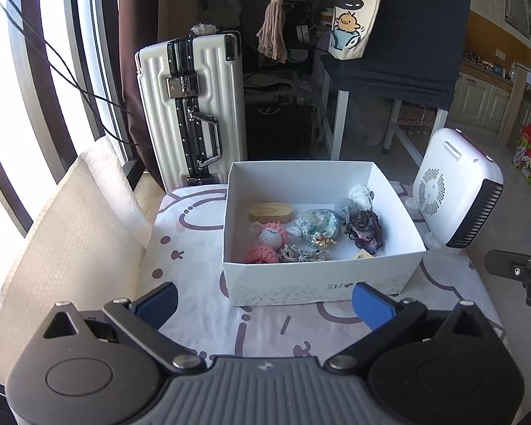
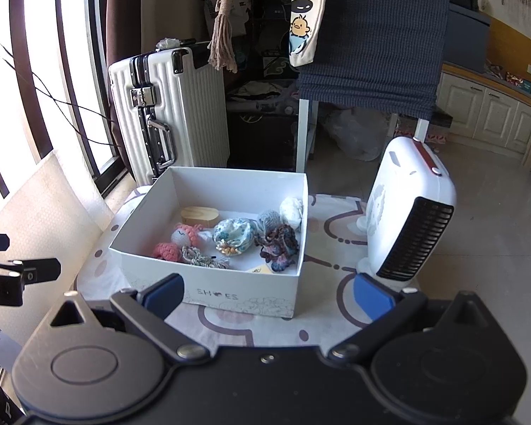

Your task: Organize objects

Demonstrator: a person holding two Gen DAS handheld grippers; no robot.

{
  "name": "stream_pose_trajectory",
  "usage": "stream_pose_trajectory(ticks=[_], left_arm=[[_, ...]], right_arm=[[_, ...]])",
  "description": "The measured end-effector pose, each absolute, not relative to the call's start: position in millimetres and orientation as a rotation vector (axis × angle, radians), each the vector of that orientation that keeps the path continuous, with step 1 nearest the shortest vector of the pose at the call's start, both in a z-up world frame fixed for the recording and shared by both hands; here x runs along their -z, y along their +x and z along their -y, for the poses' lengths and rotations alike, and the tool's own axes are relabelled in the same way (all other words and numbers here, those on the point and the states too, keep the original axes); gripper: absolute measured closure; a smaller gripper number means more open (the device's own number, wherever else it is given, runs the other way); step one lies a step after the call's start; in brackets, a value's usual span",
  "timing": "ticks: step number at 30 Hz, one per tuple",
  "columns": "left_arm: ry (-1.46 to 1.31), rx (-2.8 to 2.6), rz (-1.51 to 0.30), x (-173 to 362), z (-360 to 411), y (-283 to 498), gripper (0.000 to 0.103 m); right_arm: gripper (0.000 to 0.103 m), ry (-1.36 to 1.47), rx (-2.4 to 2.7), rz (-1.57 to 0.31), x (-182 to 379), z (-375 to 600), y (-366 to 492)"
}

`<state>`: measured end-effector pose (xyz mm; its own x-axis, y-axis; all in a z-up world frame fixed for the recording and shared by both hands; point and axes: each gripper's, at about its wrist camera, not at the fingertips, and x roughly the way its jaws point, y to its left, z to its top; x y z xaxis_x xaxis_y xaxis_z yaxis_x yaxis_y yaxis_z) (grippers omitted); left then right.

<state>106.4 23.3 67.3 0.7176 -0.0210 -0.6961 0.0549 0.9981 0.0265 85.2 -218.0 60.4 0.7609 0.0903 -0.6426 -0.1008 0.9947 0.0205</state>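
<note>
Box [image 1: 322,285] beyond spread fingers [image 1: 371,304]; seemingly untouched.

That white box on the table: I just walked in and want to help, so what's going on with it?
A person holds two grippers, and neither is handling anything. The left gripper and right gripper are both open, held back from the white box. Inside lie small things: a pink crochet doll, a wooden block, a floral scrunchie and a dark crochet piece. A white heater stands beside the box.
</note>
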Motion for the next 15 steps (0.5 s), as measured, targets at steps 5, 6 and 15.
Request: stream_pose_trajectory(ticks=[5,6,15], left_arm=[[0.053,0.034,-0.778,-64.2,-25.1,107.6,0.000],[0.054,0.035,-0.778,-64.0,-25.0,107.6,0.000],[0.055,0.039,-0.777,-64.0,-24.0,106.6,0.000]], right_arm=[[0.000,-0.020,-0.104,-0.708,-57.5,216.7,85.6],[0.000,-0.023,-0.103,-0.712,-56.9,216.1,85.9],[0.000,-0.022,-0.103,-0.723,-53.8,214.9,86.9]])
